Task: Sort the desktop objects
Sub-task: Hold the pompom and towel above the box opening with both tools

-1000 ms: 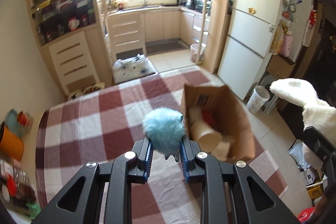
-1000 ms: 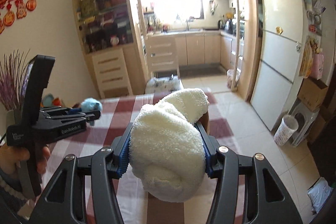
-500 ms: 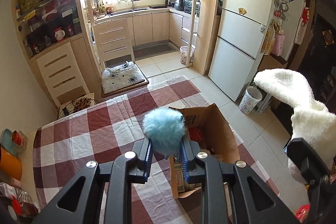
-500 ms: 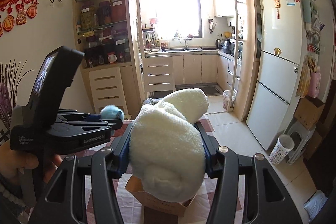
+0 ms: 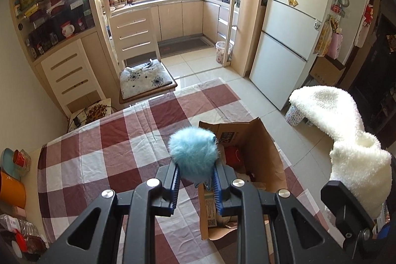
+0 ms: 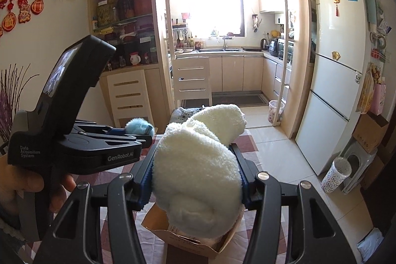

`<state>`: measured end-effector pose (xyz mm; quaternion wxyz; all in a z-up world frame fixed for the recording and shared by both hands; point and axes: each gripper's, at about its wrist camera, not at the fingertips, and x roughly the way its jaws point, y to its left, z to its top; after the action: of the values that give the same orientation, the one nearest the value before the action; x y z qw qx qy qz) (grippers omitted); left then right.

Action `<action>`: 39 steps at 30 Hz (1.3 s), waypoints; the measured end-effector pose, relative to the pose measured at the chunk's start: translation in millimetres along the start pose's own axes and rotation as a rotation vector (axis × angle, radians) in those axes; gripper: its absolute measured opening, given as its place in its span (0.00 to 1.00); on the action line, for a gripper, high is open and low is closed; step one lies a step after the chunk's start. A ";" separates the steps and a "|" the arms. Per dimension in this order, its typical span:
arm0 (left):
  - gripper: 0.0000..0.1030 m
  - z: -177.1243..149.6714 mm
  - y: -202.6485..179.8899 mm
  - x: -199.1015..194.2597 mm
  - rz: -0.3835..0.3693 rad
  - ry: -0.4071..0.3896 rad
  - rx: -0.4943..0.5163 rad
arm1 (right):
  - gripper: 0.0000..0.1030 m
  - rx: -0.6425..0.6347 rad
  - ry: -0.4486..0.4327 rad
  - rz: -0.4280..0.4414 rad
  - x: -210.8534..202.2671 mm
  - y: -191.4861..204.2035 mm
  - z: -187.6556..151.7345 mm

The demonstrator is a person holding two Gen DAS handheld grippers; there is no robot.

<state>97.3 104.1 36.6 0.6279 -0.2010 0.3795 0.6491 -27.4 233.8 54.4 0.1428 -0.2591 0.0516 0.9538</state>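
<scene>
Left tongs [image 5: 195, 180] pinch a blue fluffy pom-pom [image 5: 193, 155] between blue pads, at centre frame in the left wrist view, above the near edge of an open cardboard box [image 5: 262, 140]; the box sits on the checked cloth of the counter [image 5: 99, 160], right of centre; a red item [image 5: 232, 155] lies inside it. Right tongs [image 6: 195, 186] are closed upon a cream fleece bundle [image 6: 198, 165], at lower centre of the right wrist view, directly above the box [image 6: 158, 222]; a hand [image 6: 22, 186] grips the left unit at lower left.
</scene>
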 end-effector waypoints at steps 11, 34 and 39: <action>0.22 2.0 -5.5 25.2 -0.007 0.072 0.001 | 0.54 0.003 0.036 0.013 17.8 -7.7 -3.3; 0.22 8.0 -12.2 45.3 -0.010 0.102 0.004 | 0.54 0.015 0.072 0.022 31.7 -14.9 -8.9; 0.22 7.8 -12.9 48.8 -0.010 0.107 0.003 | 0.54 0.017 0.078 0.024 34.0 -15.6 -8.7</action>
<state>105.1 141.3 2.4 0.6102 -0.2363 0.4127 0.6337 -46.7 255.5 29.3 0.1313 -0.2942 0.0682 0.9442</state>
